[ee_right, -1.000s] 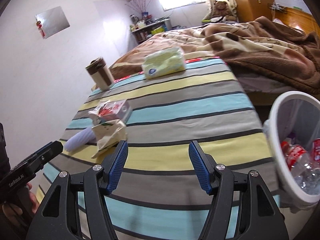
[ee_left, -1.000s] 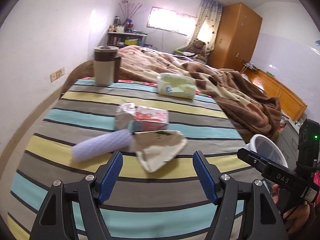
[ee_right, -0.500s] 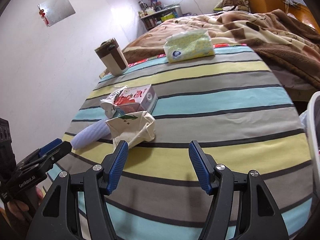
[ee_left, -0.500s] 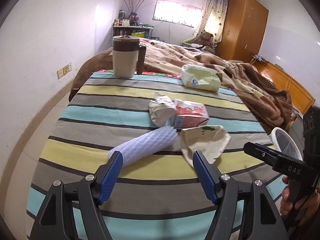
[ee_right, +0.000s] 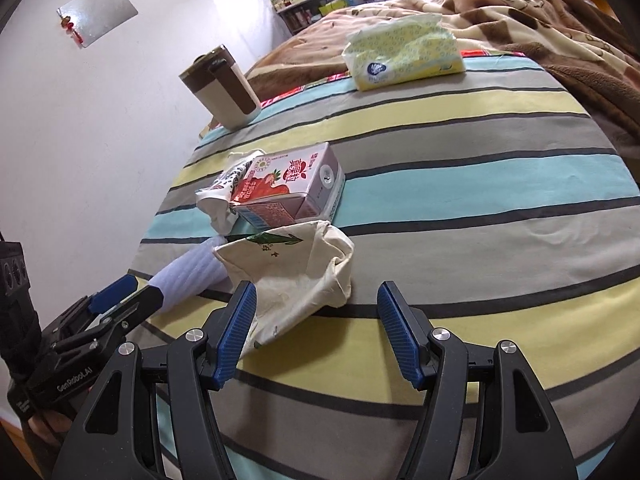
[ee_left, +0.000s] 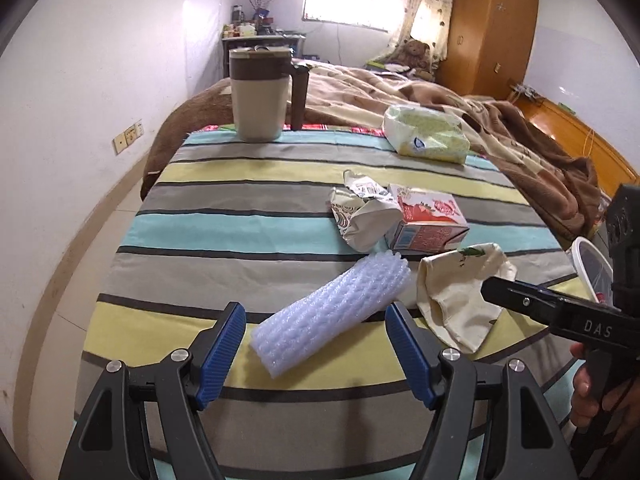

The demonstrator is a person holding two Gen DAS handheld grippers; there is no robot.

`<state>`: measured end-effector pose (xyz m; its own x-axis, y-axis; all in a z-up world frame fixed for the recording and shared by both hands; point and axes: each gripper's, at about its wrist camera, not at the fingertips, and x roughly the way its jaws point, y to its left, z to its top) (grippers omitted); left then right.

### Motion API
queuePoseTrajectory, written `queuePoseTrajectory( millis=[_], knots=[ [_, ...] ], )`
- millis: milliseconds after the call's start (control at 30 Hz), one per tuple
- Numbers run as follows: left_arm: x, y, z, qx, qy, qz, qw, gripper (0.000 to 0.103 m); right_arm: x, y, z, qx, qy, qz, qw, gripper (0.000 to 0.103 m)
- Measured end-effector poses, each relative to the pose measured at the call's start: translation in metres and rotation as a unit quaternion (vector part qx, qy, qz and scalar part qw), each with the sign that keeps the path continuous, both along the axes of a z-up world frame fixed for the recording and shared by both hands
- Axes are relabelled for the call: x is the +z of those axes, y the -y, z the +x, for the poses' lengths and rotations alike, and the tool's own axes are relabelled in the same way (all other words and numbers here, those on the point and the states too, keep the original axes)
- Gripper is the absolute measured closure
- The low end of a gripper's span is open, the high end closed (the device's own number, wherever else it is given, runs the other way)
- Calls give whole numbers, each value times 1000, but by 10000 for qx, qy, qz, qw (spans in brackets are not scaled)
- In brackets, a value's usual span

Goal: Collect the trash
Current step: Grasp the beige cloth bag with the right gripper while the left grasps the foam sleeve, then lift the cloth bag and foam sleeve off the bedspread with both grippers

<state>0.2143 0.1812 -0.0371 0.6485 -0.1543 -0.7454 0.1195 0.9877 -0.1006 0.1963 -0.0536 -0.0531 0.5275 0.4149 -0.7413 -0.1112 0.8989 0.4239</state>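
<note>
On the striped cloth lie a pale blue foam roll [ee_left: 332, 316] [ee_right: 192, 276], a crumpled beige paper bag [ee_left: 460, 288] [ee_right: 296, 276], a red-and-white milk carton [ee_left: 428, 220] [ee_right: 288, 188] and a crushed paper cup [ee_left: 364, 216] [ee_right: 220, 204]. My left gripper [ee_left: 316, 352] is open, its jaws on either side of the near end of the foam roll. My right gripper [ee_right: 318, 332] is open, its left finger [ee_right: 236, 332] at the bag's near edge. The right gripper also shows in the left wrist view [ee_left: 560, 312].
A beige and brown mug [ee_left: 260, 92] [ee_right: 224, 88] stands at the far left of the cloth. A green tissue pack [ee_left: 426, 136] [ee_right: 404, 54] lies at the far edge. A white bin [ee_left: 588, 268] stands off the right side. A brown blanket [ee_left: 480, 120] covers the bed behind.
Both grippers have moved forward and down toward the trash. The left gripper now straddles the foam roll's end; the right gripper has swung left from the bin to the paper bag.
</note>
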Motion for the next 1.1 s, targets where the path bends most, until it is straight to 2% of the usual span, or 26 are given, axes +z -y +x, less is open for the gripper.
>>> queuePoseTrajectory(
  millis=[167,233,300,433,733,867,1000,1033,1100],
  knots=[
    [-6,4,8,-137,-116,50,9998,31,-1,-1,5,-72,-34,74,9999,41],
    [-6,5,11,-160,-103,116,9998,31,-1,-1,7,-104,-49,48,9999,49],
    [-8,8,14,-212,-135,168,9995,31,-3,-2,9,-137,-66,1,9999,61],
    [-12,12,17,-319,-230,195,9990,31,-4,-1,11,-137,-106,37,9998,74],
    [-21,18,22,-315,-409,192,9985,31,-2,2,8,-74,19,-2,10000,78],
    [-21,19,24,-352,-428,132,9984,47,1,8,6,-157,83,-72,9998,78],
    [-24,25,25,-368,-484,211,9979,55,1,13,6,-203,99,-85,9997,78],
    [-23,27,25,-376,-473,227,9979,63,1,14,6,-210,105,-90,9997,78],
    [-22,29,23,-387,-470,166,9980,69,1,16,4,-218,114,-103,9996,78]
  ],
)
